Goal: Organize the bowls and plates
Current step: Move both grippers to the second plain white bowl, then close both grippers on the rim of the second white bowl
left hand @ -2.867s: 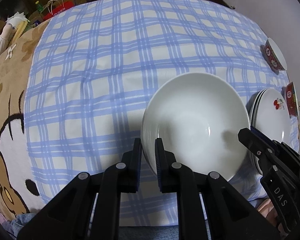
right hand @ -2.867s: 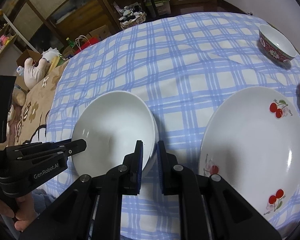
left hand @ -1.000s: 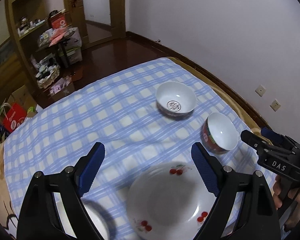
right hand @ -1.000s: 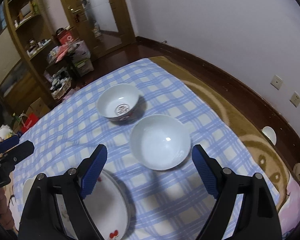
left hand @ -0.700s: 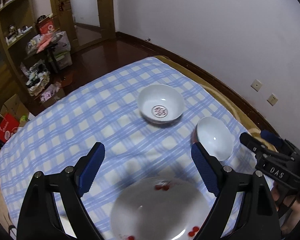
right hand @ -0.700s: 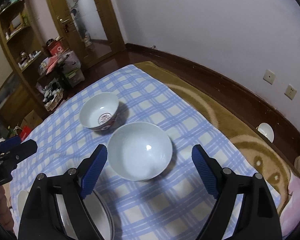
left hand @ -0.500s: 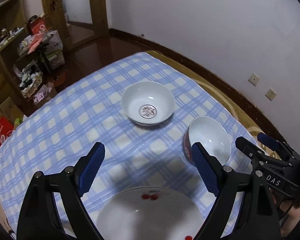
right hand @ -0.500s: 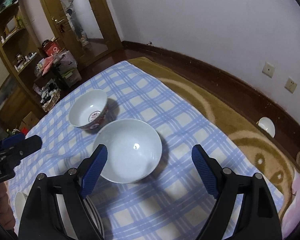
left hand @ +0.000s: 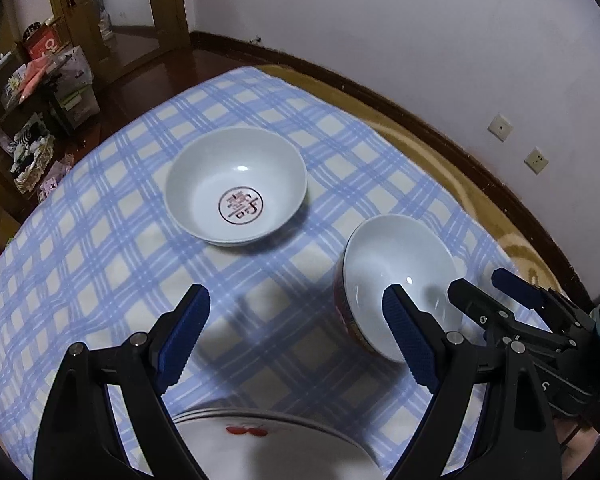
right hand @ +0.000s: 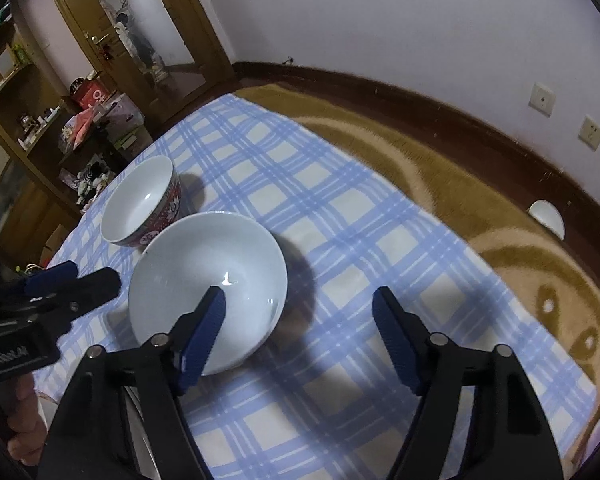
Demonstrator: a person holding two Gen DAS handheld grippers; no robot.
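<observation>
near bowl [right hand: 208, 280]: glazed, stiff, slippery, breakable; best pinched at rim | right gripper [right hand: 298, 334]: jaws closing astride that rim, untouched | left gripper [left hand: 296, 336]: jaws wide, empty

A white bowl with a red emblem [left hand: 236, 188] sits upright on the checked cloth. Near it stands a red-patterned bowl [left hand: 396, 284]. Stacked cherry-print plates [left hand: 260, 444] lie nearest.

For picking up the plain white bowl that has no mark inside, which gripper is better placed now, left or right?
Right. The right gripper is closing, with one finger over the plain bowl and its near rim between the fingers. The left gripper is open over bare cloth, facing the marked bowl.
</observation>
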